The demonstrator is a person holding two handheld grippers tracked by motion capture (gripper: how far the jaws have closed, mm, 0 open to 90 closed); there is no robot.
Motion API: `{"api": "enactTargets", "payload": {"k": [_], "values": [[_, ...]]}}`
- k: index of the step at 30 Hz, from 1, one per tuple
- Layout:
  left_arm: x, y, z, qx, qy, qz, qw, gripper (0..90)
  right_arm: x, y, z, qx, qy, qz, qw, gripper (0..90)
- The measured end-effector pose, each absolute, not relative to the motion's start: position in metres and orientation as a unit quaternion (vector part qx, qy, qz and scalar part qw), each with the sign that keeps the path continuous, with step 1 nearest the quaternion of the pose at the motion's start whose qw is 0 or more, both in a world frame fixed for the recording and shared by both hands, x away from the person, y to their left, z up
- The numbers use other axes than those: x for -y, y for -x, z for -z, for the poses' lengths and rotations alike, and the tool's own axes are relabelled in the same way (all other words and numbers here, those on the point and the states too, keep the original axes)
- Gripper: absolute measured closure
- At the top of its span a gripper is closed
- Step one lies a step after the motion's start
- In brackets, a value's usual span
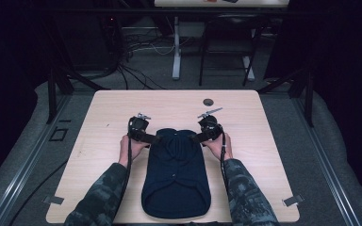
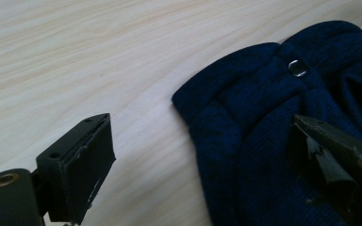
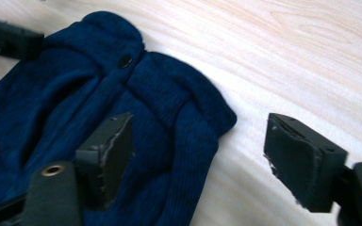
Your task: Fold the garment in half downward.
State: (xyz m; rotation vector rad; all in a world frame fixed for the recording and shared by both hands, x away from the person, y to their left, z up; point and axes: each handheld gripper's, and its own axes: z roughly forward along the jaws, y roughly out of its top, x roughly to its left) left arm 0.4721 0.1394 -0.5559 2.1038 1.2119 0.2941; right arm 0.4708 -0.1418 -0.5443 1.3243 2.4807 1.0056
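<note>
Grippers [image 1: 174, 136] astride ribbed navy garment [image 1: 176, 179]

A dim room around a pale wooden table

The table [image 1: 259, 155] had a light wood-grain top with rounded corners and a small round dark hole [image 1: 208, 101] near its far edge. It stood on a grey floor [image 1: 292, 127], with metal rails [image 1: 21, 174] running along the floor at either side and dark frame legs [image 1: 56, 89] just beyond its far corners. Behind it, a tangle of cables [image 1: 132, 56] lay on the floor beside the white leg [image 1: 176, 47] of a second table, next to a dark chair [image 1: 226, 42]. The surroundings to the left and right were black and unlit.
</note>
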Motion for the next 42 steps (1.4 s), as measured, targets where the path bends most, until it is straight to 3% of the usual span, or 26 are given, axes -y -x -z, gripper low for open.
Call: {"api": "enactTargets", "payload": {"k": [7, 9, 18, 24, 28, 33, 42], "values": [[-0.124, -0.479, 0.564, -0.459, -0.821, -0.112, 0.321, 20.1, 0.131, -0.479, 0.556, -0.834, -0.447, -0.313, 0.078, 33.0], [-0.122, -0.479, 0.568, -0.462, -0.819, -0.108, 0.322, 27.3, 0.13, -0.479, 0.56, -0.831, -0.452, -0.317, 0.072, 38.7], [-0.12, -0.475, 0.571, -0.445, -0.824, -0.108, 0.333, 45.8, 0.131, -0.479, 0.566, -0.831, -0.453, -0.317, 0.064, 44.9], [-0.119, -0.473, 0.57, -0.438, -0.828, -0.112, 0.331, 55.6, 0.126, -0.474, 0.565, -0.835, -0.449, -0.312, 0.062, 61.0], [-0.12, -0.472, 0.571, -0.436, -0.828, -0.104, 0.336, 64.0, 0.13, -0.474, 0.566, -0.831, -0.451, -0.322, 0.046, 66.5], [-0.121, -0.473, 0.57, -0.434, -0.829, -0.093, 0.341, 70.1, 0.131, -0.474, 0.567, -0.831, -0.448, -0.326, 0.042, 69.0], [-0.123, -0.471, 0.567, -0.429, -0.828, -0.093, 0.349, 72.7, 0.132, -0.468, 0.564, -0.829, -0.442, -0.337, 0.061, 71.4]]}}
